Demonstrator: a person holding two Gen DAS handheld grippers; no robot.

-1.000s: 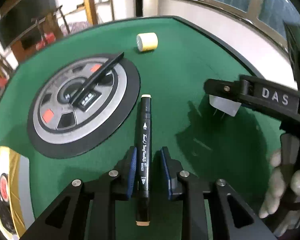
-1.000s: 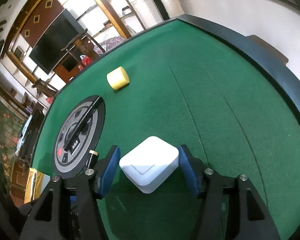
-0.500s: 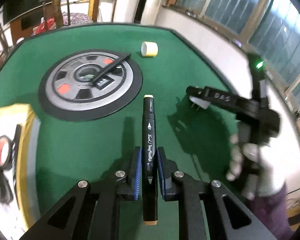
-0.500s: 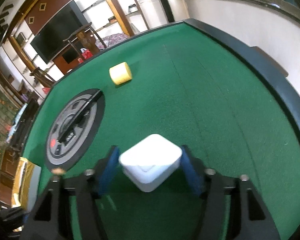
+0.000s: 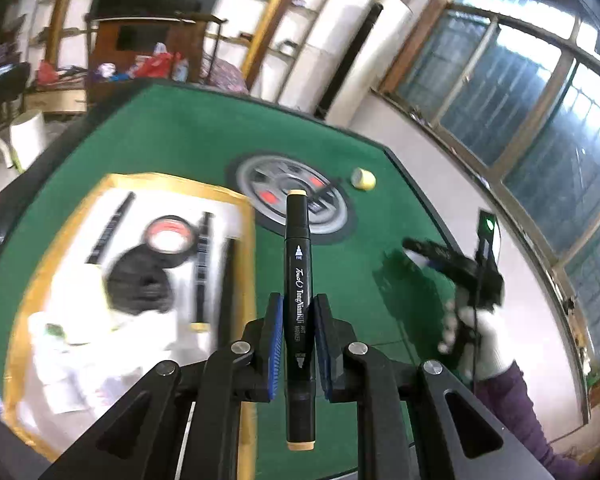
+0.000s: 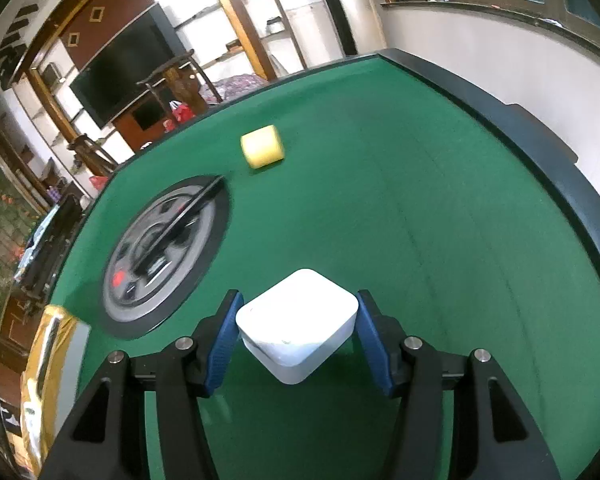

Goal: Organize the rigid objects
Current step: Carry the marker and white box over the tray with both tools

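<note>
My left gripper (image 5: 298, 306) is shut on a black marker (image 5: 298, 264) with beige end caps, held up off the green felt and pointing past the right rim of a gold-rimmed white tray (image 5: 148, 179). The tray holds a tape roll, black pens and other blurred items. My right gripper (image 6: 298, 306) is shut on a white cube-shaped adapter (image 6: 300, 320), its blue pads pressing on two opposite corners, just above the felt. In the left wrist view the right gripper (image 5: 440, 254) shows at the right, held by a gloved hand (image 5: 476, 340).
A grey disc (image 6: 160, 256) with a black rim lies mid-table with a slim black stick (image 6: 184, 216) across it. A yellow tape roll (image 6: 262, 152) sits beyond it. The dark raised table edge (image 6: 540, 160) curves along the right. The tray's gold corner (image 6: 48, 344) shows at the lower left.
The left jaws closed on the marker, lifted it off the felt and swung left, bringing the tray into view. The right pads closed onto the adapter, which barely moved.
</note>
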